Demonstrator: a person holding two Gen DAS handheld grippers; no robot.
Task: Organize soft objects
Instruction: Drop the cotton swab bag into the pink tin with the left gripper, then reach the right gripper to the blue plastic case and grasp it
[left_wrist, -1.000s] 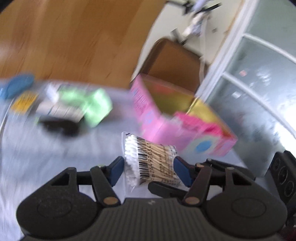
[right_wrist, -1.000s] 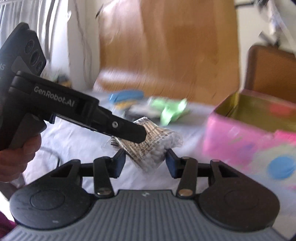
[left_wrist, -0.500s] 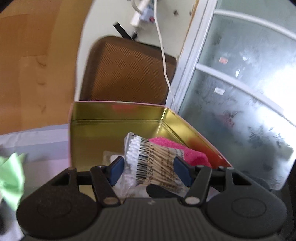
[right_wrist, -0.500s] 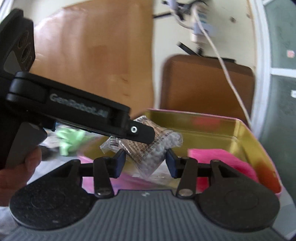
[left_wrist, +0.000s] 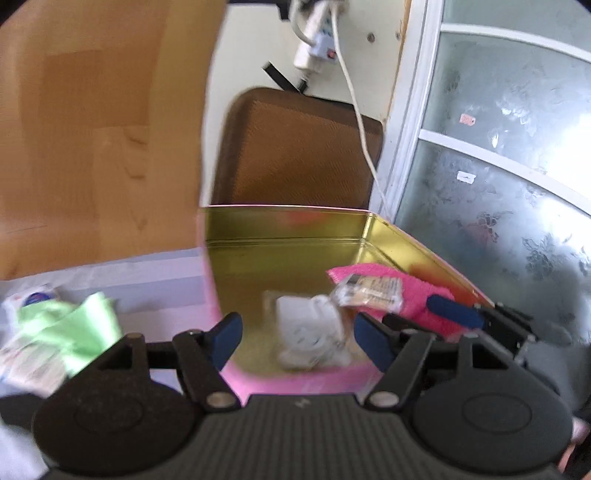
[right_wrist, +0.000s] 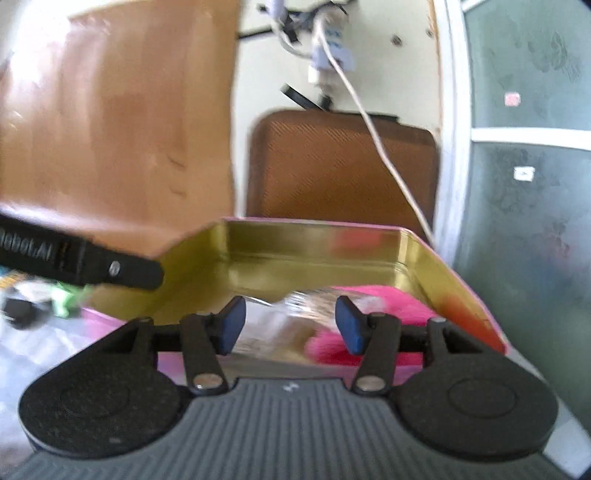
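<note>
Both the left gripper (left_wrist: 297, 334) and right gripper (right_wrist: 287, 325) are spread wide and empty; the cotton-swab packet (left_wrist: 369, 291) lies inside the tin (left_wrist: 288, 225), at one o'clock (on pink cloth (left_wrist: 417, 291)). Fingers should be lifted clear without snagging.

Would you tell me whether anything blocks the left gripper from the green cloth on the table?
Nothing visible does: the left gripper is open over the tin, and the green cloth lies uncovered outside its left wall.

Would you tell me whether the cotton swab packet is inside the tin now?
Inside: the cotton swab packet lies in the tin, partly on the pink cloth.
</note>
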